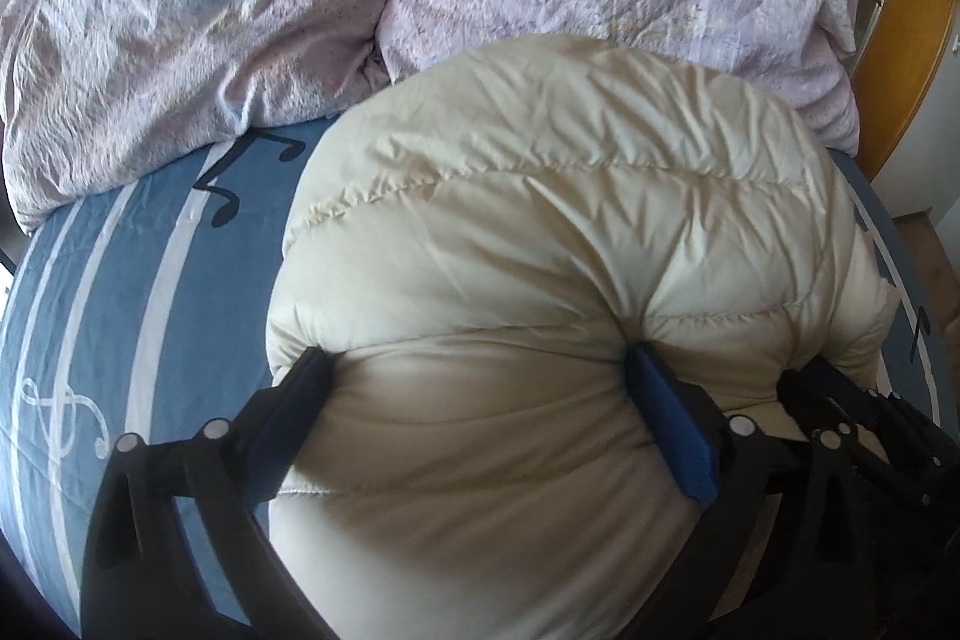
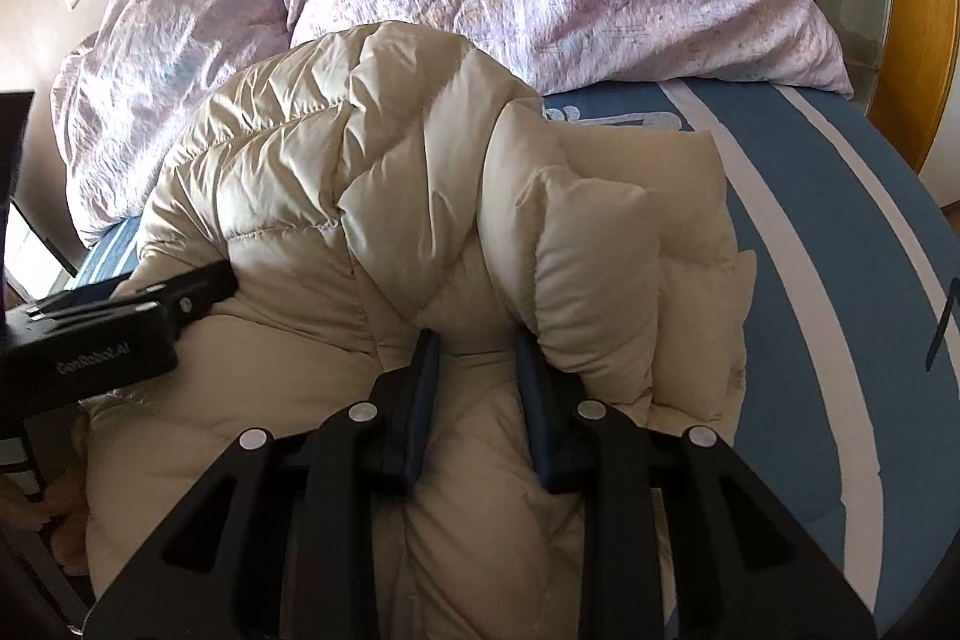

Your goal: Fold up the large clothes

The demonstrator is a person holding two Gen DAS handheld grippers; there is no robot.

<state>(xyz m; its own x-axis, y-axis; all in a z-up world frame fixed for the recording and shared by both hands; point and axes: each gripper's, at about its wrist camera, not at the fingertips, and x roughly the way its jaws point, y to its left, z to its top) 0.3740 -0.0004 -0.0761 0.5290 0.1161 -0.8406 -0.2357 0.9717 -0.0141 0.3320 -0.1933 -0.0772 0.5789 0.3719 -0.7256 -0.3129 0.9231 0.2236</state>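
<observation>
While bunched on blue striped bed (image 1: pixel 150 280), cream puffer jacket (image 1: pixel 540 232) pinched by left gripper (image 1: pixel 480 370) jaws wide, right gripper (image 2: pixel 474 340) jaws narrower, frame centre.

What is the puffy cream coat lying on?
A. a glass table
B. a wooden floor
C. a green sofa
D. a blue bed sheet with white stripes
D: the puffy cream coat rests on a blue sheet with white stripes, next to the lilac duvet.
</observation>
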